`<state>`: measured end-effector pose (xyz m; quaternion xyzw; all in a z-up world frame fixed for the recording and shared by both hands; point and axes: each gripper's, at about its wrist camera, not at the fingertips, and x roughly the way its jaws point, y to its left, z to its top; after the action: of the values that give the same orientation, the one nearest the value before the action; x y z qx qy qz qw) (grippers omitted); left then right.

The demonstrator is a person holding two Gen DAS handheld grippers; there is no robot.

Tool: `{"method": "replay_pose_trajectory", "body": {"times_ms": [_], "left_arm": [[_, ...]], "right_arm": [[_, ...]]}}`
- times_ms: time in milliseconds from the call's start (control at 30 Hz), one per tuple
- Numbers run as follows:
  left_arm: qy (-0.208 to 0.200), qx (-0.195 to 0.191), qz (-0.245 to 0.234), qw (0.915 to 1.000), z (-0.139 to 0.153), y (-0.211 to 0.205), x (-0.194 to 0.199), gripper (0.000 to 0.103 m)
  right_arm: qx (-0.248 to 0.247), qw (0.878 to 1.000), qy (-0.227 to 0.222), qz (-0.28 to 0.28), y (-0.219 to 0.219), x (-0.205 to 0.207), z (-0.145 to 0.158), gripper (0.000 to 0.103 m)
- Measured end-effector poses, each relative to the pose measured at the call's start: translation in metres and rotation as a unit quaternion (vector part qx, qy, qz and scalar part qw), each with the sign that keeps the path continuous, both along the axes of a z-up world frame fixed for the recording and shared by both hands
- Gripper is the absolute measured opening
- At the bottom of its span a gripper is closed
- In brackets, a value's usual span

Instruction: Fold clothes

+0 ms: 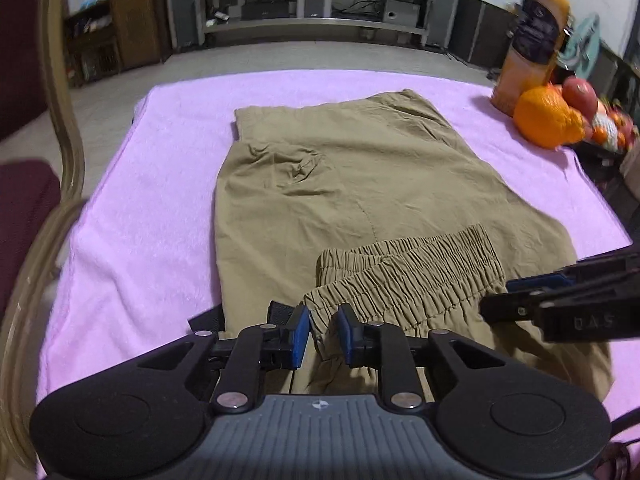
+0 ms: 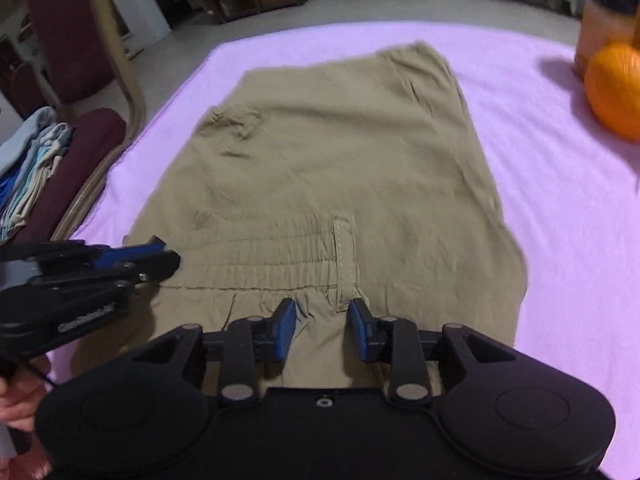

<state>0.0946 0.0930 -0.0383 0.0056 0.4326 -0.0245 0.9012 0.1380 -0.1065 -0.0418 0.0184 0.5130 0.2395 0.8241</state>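
**Entry: khaki trousers, waistband fold in hand**

Left gripper [image 1: 323,330]: nearest item in its own view. Blue-padded fingers [image 1: 301,330] parted a little, with a bunched edge of the elastic waistband [image 1: 404,276] standing in the gap; no pad visibly presses on it, so judged released, not grasping.

Right gripper [image 2: 322,330]: fingers [image 2: 285,330] parted wider, poised over the cloth just below the belt loop [image 2: 345,258]. Fabric lies under the gap, not pinched. Judged released.

Khaki trousers [image 1: 340,184]: spread flat across the middle of the table, on a pink towel [image 1: 132,220]. Waistband end is nearest the grippers and partly turned over; far hem lies toward the table's far edge. Pocket area wrinkled.

Adjacent: large orange [image 1: 546,118] and juice bottle [image 1: 534,36] near the far right corner, well apart from the cloth. Chair [image 2: 68,32] to the left.

Handling note: for a clean fold, both grippers should take the waistband at matching points on one level line, pinch through every layer, lift evenly, and carry it square to the hem. Smooth the pocket creases first, and keep clear of the fruit.
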Motion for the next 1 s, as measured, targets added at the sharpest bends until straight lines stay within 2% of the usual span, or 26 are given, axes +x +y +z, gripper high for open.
{"method": "replay_pose_trajectory", "body": {"times_ms": [133,200,233,367,433,467,533,600,633,733,833,867,1000], "left_arm": [[-0.012,0.021,-0.012,0.9996,0.006,-0.004,-0.005,0.021],[-0.026,-0.003,-0.016,0.9995,0.020,-0.001,-0.012,0.020],[-0.040,-0.018,-0.020,0.9989,0.028,0.000,-0.015,0.020],[-0.089,-0.066,-0.030,0.9934,0.055,-0.003,-0.025,0.023],[-0.093,-0.067,-0.018,0.9933,0.057,-0.007,-0.024,0.028],[-0.089,-0.054,-0.010,0.9945,0.055,-0.011,-0.023,0.029],[-0.079,-0.026,0.001,0.9966,0.051,-0.018,-0.020,0.030],[-0.066,0.000,0.007,0.9978,0.045,-0.023,-0.017,0.032],[-0.060,0.001,0.007,0.9982,0.043,-0.024,-0.016,0.033],[-0.048,0.000,0.008,0.9988,0.040,-0.024,-0.015,0.035],[-0.047,0.006,0.014,0.9988,0.040,-0.022,-0.017,0.035],[-0.046,0.004,0.015,0.9988,0.041,-0.022,-0.017,0.036],[-0.040,0.000,0.021,0.9990,0.040,-0.020,-0.017,0.036]], "right_arm": [[0.006,1.000,0.005,-0.005,-0.006,-0.003,0.009,0.029],[0.031,0.999,-0.005,-0.016,-0.020,-0.006,0.029,0.031],[0.043,0.999,-0.019,-0.022,-0.028,-0.008,0.041,0.034],[0.075,0.990,-0.100,-0.059,-0.070,-0.018,0.092,0.061],[0.086,0.983,-0.139,-0.085,-0.090,-0.021,0.110,0.068],[0.081,0.980,-0.151,-0.098,-0.096,-0.020,0.113,0.072],[0.060,0.979,-0.161,-0.113,-0.102,-0.017,0.113,0.080],[0.032,0.982,-0.140,-0.121,-0.099,-0.009,0.102,0.093],[0.017,0.984,-0.126,-0.124,-0.097,-0.005,0.095,0.102],[-0.030,0.985,-0.104,-0.134,-0.086,0.002,0.075,0.103],[-0.065,0.982,-0.133,-0.117,-0.075,0.001,0.072,0.103],[-0.058,0.981,-0.149,-0.109,-0.074,-0.001,0.073,0.103],[0.022,0.977,-0.199,-0.075,-0.076,-0.016,0.071,0.103]]}}
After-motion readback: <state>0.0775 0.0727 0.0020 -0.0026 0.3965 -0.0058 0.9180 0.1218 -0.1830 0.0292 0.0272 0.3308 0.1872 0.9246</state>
